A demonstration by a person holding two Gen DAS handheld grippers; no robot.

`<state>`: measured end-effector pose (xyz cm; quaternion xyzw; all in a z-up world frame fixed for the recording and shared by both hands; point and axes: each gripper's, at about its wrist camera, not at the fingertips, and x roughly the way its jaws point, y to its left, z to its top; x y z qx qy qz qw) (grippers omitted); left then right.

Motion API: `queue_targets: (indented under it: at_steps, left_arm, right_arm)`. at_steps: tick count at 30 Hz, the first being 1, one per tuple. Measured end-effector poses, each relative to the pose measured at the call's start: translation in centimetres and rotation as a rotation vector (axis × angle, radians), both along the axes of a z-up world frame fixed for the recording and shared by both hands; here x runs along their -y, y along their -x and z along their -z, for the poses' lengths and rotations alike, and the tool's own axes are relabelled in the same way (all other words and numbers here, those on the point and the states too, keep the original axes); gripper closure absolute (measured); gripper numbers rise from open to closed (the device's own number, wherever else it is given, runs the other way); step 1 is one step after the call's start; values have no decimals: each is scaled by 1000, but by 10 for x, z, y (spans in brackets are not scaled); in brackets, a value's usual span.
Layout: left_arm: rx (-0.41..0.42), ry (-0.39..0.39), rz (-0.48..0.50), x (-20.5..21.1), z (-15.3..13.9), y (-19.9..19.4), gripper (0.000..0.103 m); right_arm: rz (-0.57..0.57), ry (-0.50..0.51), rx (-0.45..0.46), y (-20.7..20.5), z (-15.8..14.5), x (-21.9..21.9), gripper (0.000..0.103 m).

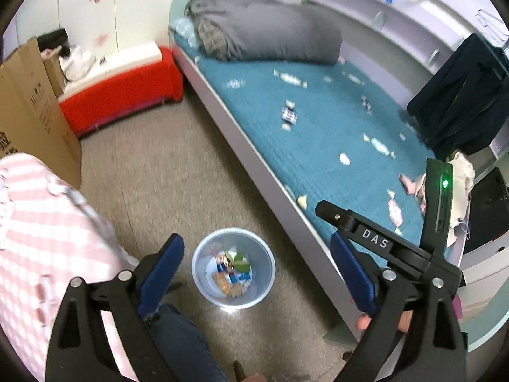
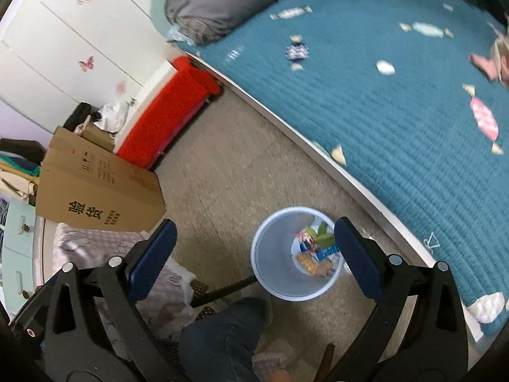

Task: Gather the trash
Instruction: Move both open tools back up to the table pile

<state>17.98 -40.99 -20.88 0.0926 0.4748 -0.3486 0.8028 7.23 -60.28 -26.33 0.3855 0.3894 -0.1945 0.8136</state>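
Cardboard box (image 2: 98, 187) at far left of floor (image 2: 219, 165), beside red bench (image 2: 165, 121) against wall; pale bin (image 2: 270, 264) on floor just off bed's near edge — snack wrappers (image 2: 313, 256) and a green leaf (image 2: 323, 234) lying in its bottom; left gripper (image 1: 257, 273) above bin, jaws spread wide, nothing between blue pads (image 1: 160, 273); right gripper (image 2: 254, 254) likewise agape and empty, bin seen through gap; teal bedspread (image 2: 397, 121) to right, grey folded blanket (image 1: 270, 28) at its far end; dark garment (image 1: 458, 95) at far right edge.
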Motion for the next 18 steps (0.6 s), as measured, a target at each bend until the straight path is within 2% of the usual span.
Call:
queue_targets:
  at_steps: [9, 18]
  left_arm:
    - [131, 97, -43, -60, -63, 18, 10]
    - [230, 158, -154, -144, -100, 17, 10]
  right_arm:
    - [-73, 92, 95, -11, -72, -50, 6]
    - [-187, 167, 168, -31, -127, -117, 6]
